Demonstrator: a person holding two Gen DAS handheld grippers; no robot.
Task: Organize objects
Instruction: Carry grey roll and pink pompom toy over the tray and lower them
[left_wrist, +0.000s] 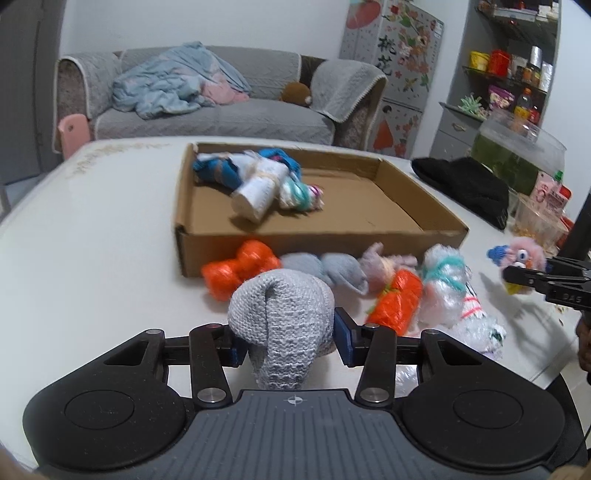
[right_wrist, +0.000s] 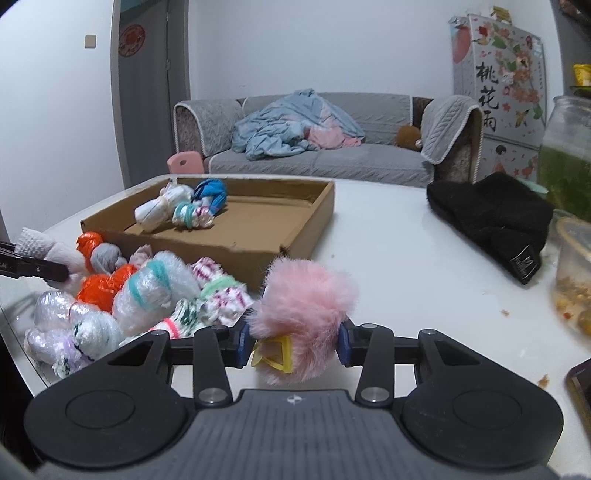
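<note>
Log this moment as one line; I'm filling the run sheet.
left gripper: shut on grey sock | right gripper: shut on pink toy | box: three bundles inside | pile: on table

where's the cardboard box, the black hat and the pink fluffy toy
cardboard box (left_wrist: 295, 251), left wrist view, on its near front wall
black hat (right_wrist: 491, 218), right wrist view, on its top
pink fluffy toy (right_wrist: 306, 314), right wrist view, on the fur at its middle
</note>
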